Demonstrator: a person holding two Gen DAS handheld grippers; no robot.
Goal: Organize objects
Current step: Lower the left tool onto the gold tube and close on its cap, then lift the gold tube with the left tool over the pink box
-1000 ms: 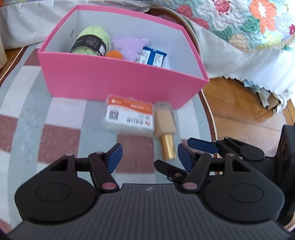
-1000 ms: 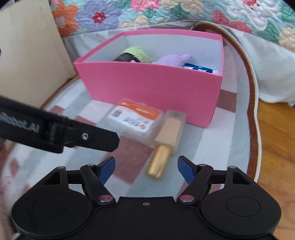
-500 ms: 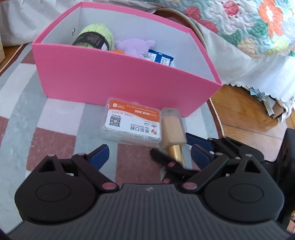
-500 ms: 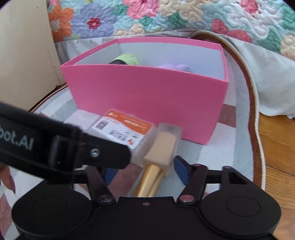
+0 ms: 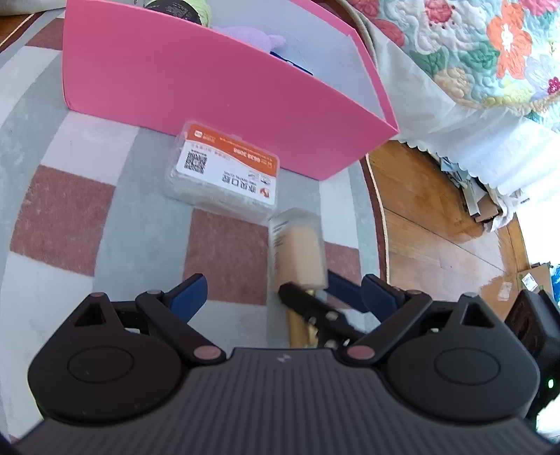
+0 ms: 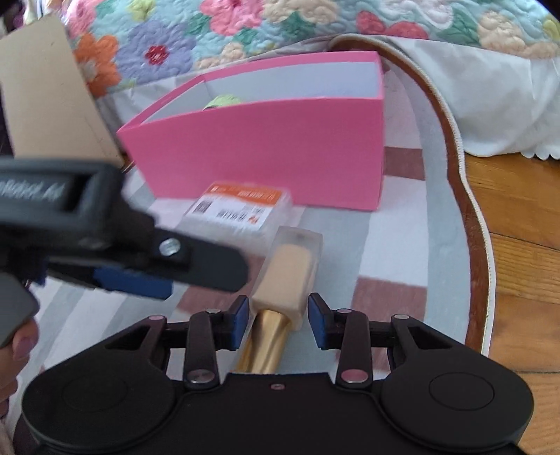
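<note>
A beige foundation bottle with a gold cap (image 6: 287, 276) lies on the checked rug, also in the left wrist view (image 5: 297, 252). My right gripper (image 6: 279, 323) straddles its neck, jaws narrowed around it with small gaps showing. My left gripper (image 5: 280, 294) is open just left of it, above the rug. A clear plastic case with an orange and white label (image 5: 224, 175) lies beside the bottle, in front of the pink box (image 5: 196, 87); both show in the right wrist view, the case (image 6: 241, 206) and the box (image 6: 259, 150).
The pink box holds green yarn (image 5: 182, 7), a purple plush toy (image 5: 252, 36) and a blue packet. A quilted floral bedspread (image 6: 280, 31) hangs behind. Wood floor (image 5: 430, 217) lies right of the rug edge. A cardboard panel (image 6: 42, 98) stands at left.
Both grippers moved forward and down toward the bottle. My right gripper's jaws have narrowed around the bottle's neck. The left gripper stayed open.
</note>
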